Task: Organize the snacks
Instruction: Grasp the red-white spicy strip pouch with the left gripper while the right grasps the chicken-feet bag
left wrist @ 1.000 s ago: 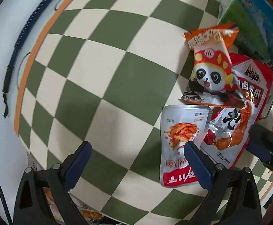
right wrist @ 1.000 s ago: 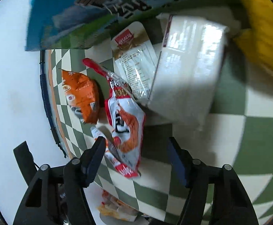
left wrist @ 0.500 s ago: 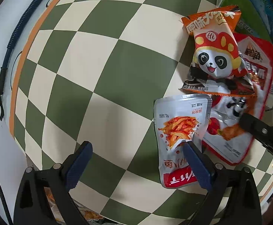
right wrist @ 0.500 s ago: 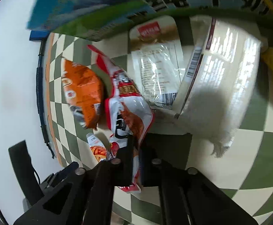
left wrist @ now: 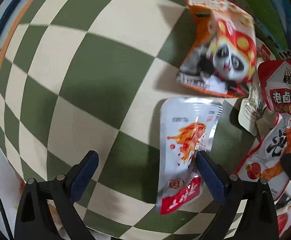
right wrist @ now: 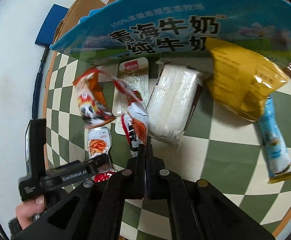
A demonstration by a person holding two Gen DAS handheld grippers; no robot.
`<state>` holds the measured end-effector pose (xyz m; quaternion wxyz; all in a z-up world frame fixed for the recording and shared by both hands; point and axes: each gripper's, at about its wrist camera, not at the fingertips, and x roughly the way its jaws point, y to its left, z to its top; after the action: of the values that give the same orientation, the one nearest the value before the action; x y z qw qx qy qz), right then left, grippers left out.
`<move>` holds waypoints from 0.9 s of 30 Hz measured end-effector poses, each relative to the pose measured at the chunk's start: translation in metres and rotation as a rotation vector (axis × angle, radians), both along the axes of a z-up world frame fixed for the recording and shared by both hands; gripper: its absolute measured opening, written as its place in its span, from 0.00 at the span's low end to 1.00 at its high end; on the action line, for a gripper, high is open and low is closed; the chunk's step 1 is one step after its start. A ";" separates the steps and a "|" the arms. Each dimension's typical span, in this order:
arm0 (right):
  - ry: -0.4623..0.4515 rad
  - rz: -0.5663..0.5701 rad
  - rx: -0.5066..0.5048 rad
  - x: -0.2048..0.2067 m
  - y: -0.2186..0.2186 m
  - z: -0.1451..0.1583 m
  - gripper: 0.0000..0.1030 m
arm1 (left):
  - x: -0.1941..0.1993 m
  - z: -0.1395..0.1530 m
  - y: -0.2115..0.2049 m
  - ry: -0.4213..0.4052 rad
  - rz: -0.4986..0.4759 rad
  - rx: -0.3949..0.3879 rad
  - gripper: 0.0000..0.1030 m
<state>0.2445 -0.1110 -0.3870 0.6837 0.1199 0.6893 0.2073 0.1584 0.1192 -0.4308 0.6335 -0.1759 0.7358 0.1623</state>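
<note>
While your right gripper (right wrist: 146,146) has its fingers clamped tight on the red-and-white pouch (right wrist: 136,126) beside the milk carton (right wrist: 165,20), your left gripper (left wrist: 145,172) stands wide and empty over the silver pouch (left wrist: 183,140), so nearly every snack near that carton remains unsorted on the table (left wrist: 75,80).

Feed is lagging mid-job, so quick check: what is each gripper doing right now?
Left gripper: open, holding nothing, above the silver snack pouch.
Right gripper: shut on the red and white snack packet.
</note>
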 end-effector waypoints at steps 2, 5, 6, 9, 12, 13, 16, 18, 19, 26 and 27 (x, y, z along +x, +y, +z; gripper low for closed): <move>-0.004 0.001 -0.007 -0.002 -0.010 0.002 0.01 | 0.000 0.001 -0.004 0.000 -0.022 0.005 0.96; -0.003 -0.004 -0.006 -0.006 -0.015 0.005 0.01 | 0.003 0.002 -0.010 -0.012 -0.014 -0.028 0.96; -0.006 -0.001 -0.009 -0.007 -0.018 0.006 0.01 | 0.003 0.002 -0.012 -0.018 -0.006 -0.040 0.96; -0.012 0.003 -0.015 -0.010 -0.020 0.008 0.01 | 0.002 0.001 -0.017 -0.021 0.001 -0.063 0.96; -0.011 0.000 -0.021 -0.011 -0.023 0.009 0.01 | 0.011 0.002 -0.034 -0.015 -0.035 -0.055 0.96; -0.012 0.000 -0.023 -0.013 -0.025 0.011 0.01 | 0.011 0.002 -0.039 -0.020 -0.044 -0.058 0.96; -0.014 0.000 -0.027 -0.014 -0.026 0.012 0.01 | 0.018 0.002 -0.046 -0.034 -0.080 -0.051 0.96; -0.013 -0.001 -0.032 -0.014 -0.025 0.012 0.01 | 0.019 0.004 -0.055 -0.049 -0.119 -0.046 0.96; -0.011 -0.004 -0.032 -0.014 -0.026 0.012 0.01 | 0.024 0.005 -0.059 -0.057 -0.139 -0.044 0.96; -0.010 -0.008 -0.057 -0.014 -0.038 0.013 0.01 | 0.039 0.002 -0.104 -0.074 -0.335 0.005 0.96; -0.011 -0.009 -0.061 -0.014 -0.039 0.014 0.01 | 0.039 -0.001 -0.110 -0.063 -0.357 0.005 0.96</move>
<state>0.2304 -0.1505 -0.3732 0.6916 0.1010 0.6911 0.1839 0.1977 0.0087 -0.4321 0.6756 -0.0460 0.7346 0.0434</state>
